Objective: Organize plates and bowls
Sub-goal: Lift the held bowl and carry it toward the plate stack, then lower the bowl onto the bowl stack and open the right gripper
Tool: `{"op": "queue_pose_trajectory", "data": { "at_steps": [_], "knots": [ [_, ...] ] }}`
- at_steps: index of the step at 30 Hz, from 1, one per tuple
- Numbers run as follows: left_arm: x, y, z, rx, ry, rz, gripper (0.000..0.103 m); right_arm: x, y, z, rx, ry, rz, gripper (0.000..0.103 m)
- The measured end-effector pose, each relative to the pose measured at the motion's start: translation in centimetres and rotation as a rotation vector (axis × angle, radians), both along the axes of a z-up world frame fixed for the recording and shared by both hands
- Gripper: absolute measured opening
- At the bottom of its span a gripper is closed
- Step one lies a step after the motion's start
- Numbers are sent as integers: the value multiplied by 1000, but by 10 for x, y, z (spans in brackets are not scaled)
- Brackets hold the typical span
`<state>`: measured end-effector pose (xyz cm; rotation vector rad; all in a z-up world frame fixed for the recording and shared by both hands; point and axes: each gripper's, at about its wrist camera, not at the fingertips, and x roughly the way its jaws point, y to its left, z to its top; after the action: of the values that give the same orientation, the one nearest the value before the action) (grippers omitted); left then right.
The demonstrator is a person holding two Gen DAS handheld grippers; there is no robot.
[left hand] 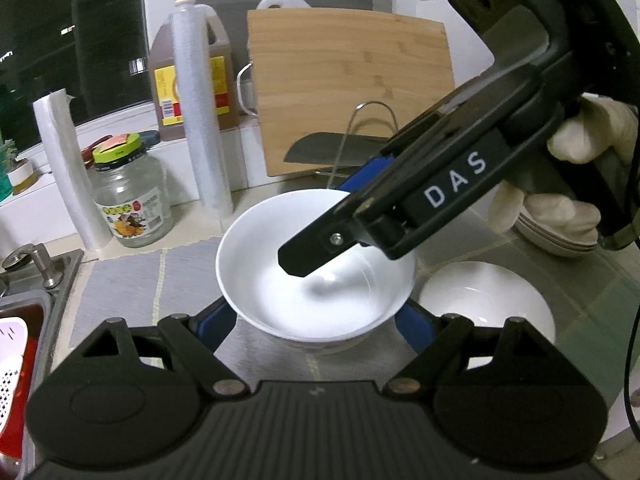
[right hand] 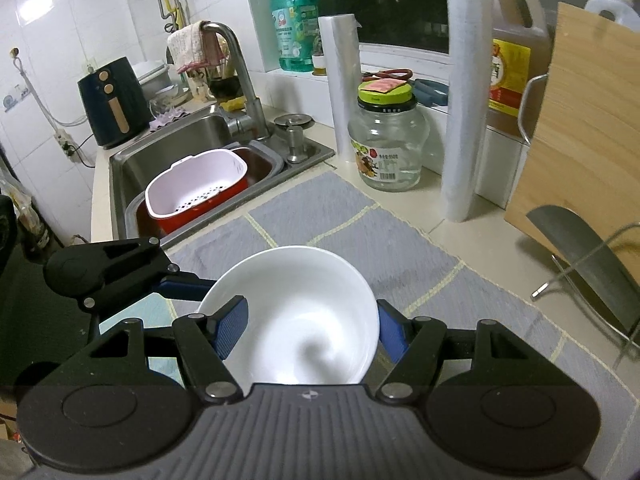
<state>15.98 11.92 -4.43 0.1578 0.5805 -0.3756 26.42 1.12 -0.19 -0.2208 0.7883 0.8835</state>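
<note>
A white bowl (left hand: 316, 268) sits over the grey mat (left hand: 132, 280), on another white dish just visible beneath it. My left gripper (left hand: 316, 320) has a blue pad on each side of the bowl's near wall. My right gripper (left hand: 320, 240) reaches in from the right, one finger inside the bowl and one outside its far rim. In the right wrist view the same bowl (right hand: 296, 316) lies between the right gripper's (right hand: 312, 328) blue pads (right hand: 230, 328); the left gripper (right hand: 132, 276) shows at the left. A second white bowl (left hand: 492, 308) stands to the right. Stacked plates (left hand: 552, 240) lie behind the gloved hand.
A glass jar (left hand: 132, 196), two wrap rolls (left hand: 200, 112), an oil jug (left hand: 192, 76), a cutting board (left hand: 352, 88) and a cleaver on a wire rack (left hand: 332, 148) stand behind. The sink with a red and white basket (right hand: 196, 188) is to the left.
</note>
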Motion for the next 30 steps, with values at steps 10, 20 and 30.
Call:
{"op": "queue_pose_trajectory", "data": {
  "at_steps": [10,20,30],
  "knots": [
    [-14,-24,0,-1,17,-42,86,-22,-30,0,7,2,-33,74],
    [-24,-42,7,11,8,-89,86,-39,-56,6,30,-12,-74,74],
    [-32,-63,2,-10,31,-153,86,-55,-82,4,5,8,-106,75]
  ]
}}
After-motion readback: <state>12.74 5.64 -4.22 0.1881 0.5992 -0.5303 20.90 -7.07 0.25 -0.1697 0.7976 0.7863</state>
